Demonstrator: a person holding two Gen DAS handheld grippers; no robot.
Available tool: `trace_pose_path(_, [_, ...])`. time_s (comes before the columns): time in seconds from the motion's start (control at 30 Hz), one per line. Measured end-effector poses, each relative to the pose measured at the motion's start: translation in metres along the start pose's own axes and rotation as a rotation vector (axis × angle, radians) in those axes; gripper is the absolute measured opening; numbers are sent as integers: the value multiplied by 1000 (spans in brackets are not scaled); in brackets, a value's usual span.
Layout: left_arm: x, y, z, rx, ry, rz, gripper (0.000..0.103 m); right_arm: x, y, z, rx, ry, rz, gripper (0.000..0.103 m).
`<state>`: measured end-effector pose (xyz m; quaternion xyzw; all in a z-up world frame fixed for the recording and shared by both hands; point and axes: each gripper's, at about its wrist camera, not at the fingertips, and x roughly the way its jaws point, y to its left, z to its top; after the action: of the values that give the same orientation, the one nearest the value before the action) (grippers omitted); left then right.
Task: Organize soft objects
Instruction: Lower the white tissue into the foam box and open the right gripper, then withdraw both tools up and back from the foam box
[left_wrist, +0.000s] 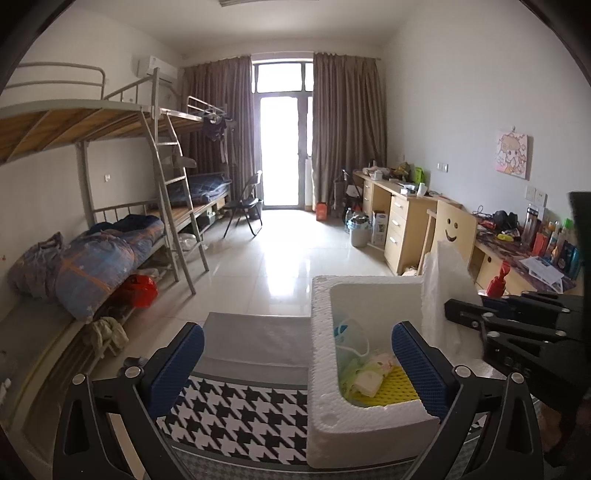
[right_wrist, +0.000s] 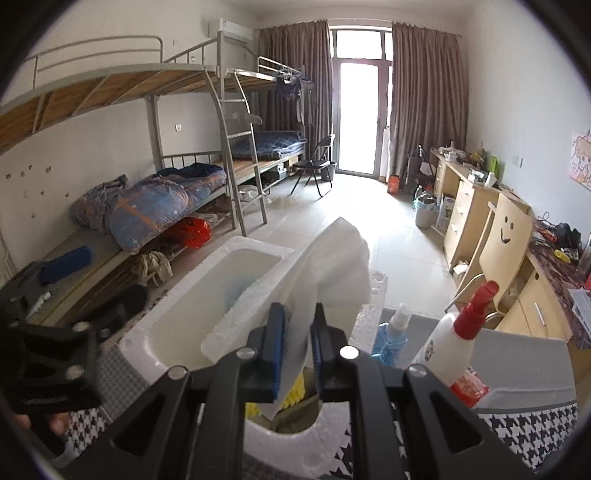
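One white foam box (left_wrist: 369, 295) sits on the houndstooth cloth (left_wrist: 236, 410), with two spray bottles (right_wrist: 391, 328) beside it. Two bunk beds (left_wrist: 110, 122) line the wall. Two chairs (left_wrist: 245, 206) stand on the floor.

We cannot see the sheet's (right_wrist: 332, 266) lower end behind the right gripper (right_wrist: 297, 350), and the box's (left_wrist: 321, 369) near wall is cut off by our left view's edge.

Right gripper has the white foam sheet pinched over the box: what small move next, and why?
Probably lower the right gripper so the foam sheet settles into the foam box; most of it stands above the rim, and the open left gripper holds nothing.
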<state>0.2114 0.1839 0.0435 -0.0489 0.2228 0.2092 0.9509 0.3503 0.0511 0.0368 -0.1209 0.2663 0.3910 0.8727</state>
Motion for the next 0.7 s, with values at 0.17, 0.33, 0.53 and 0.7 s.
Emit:
trace_pose_path(0.17, [-1,5,0,-7,-5,7,102,14,-2,-1,9,46,19,42])
trace_pose_path(0.33, [0,8,0,-11,-1,8,102,14,0,-3,3,53,25,49])
trace_pose_path(0.53, [-7,8,1,-16,-6,2,102,0,0,-2,14,22,21,70])
trace_pose_path(0.7, [-19,9,0,-21,-16,-1,102,-20,2,-3,13,-30,5,87])
